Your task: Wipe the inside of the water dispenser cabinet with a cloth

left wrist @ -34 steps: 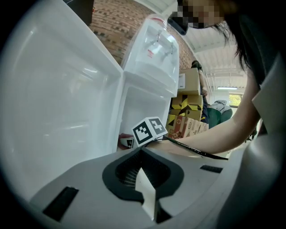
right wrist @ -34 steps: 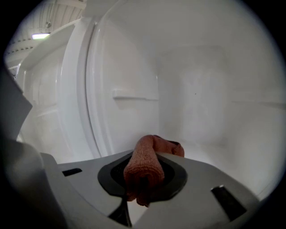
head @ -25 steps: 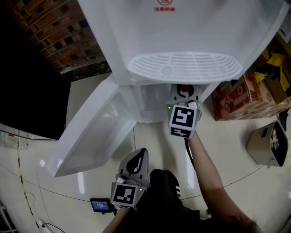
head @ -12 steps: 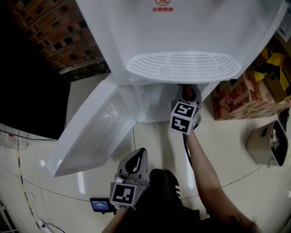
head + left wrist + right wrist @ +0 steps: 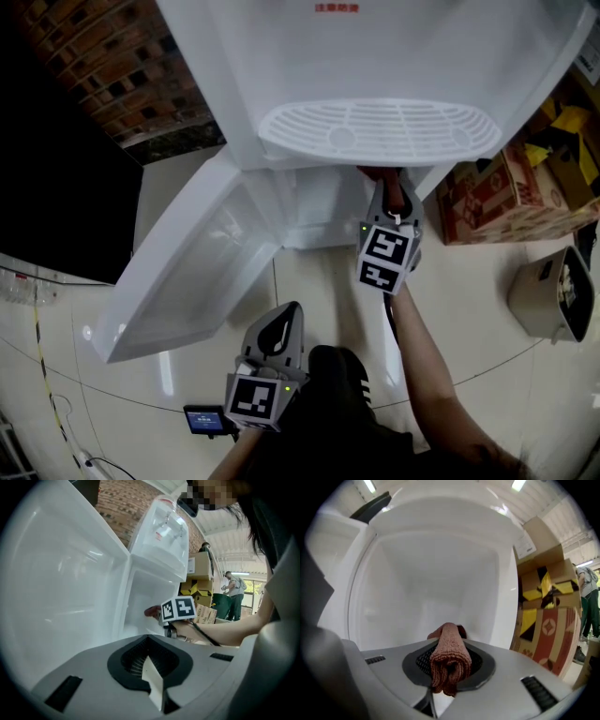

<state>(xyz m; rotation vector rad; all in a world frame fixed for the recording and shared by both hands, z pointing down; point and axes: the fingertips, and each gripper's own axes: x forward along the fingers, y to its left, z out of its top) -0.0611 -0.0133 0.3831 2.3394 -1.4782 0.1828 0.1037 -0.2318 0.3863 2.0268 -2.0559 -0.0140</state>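
1. The left tongs (image 5: 152,677) are nearest, with their jaws together on nothing. They are held low, well behind the right tongs (image 5: 447,670).
2. The right tongs are clamped on a rolled reddish-brown cloth (image 5: 449,651). Its long axis runs along the jaws, with the free end pointing forward past the tips.
3. Ahead of that end is the white inside of the water dispenser cabinet (image 5: 436,588). I cannot tell whether the cloth touches it.
4. The cabinet door (image 5: 187,272) stands open, left of the right tongs.
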